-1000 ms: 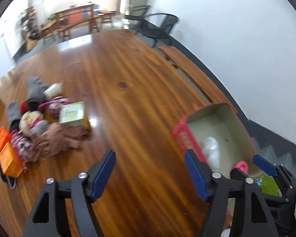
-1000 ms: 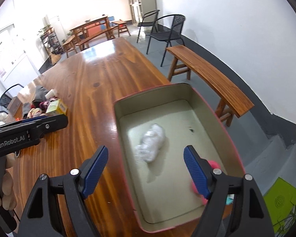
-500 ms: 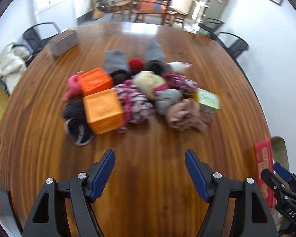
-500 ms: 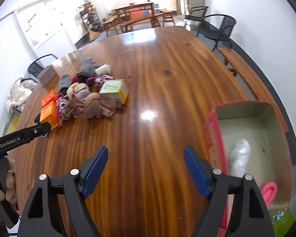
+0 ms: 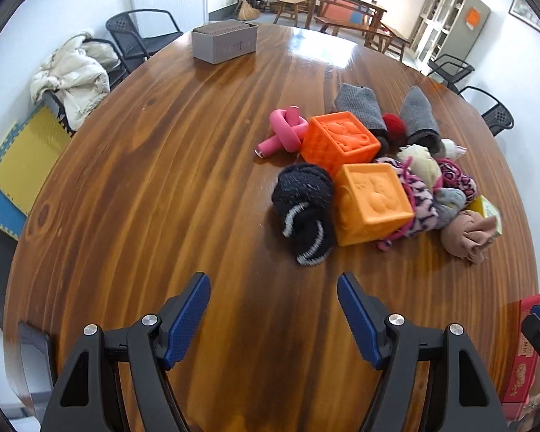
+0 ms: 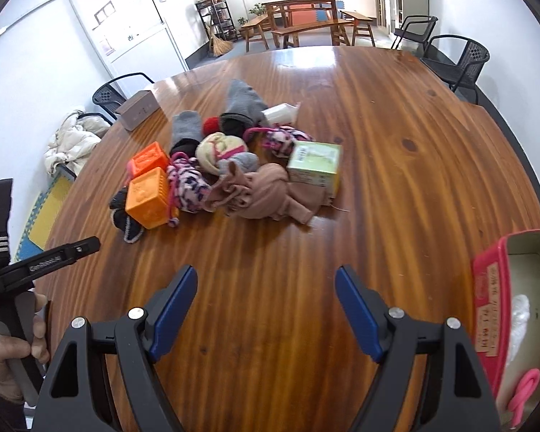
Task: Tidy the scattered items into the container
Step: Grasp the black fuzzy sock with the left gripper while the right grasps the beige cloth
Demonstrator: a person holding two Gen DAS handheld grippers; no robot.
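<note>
Both of your tools are released and carry nothing: the left gripper (image 5: 273, 315) and the right gripper (image 6: 266, 309) each show only bare wooden table (image 5: 162, 180) between the blue pads. The scattered items lie in one tight heap, at the centre right of the left wrist view and at the upper centre of the right wrist view, and neither gripper is yet beside it. The container (image 6: 486, 309), a box with a red rim, is cut by the lower right edge of the right wrist view; a pink thing (image 6: 523, 388) and a whitish wrapped thing (image 6: 520, 315) already lie inside. I think the danger is in the heap itself. The black knit piece (image 5: 304, 208) touches the near orange cube (image 5: 372, 201), and the patterned pink fabric (image 5: 419, 198) lies against that cube, so if you close on one, you can drag its neighbour or push it across the table. The brown cloth (image 6: 266, 194) is soft and can slip out. Much of the container is outside the frame, and how many socks are under the heap you cannot tell.
</note>
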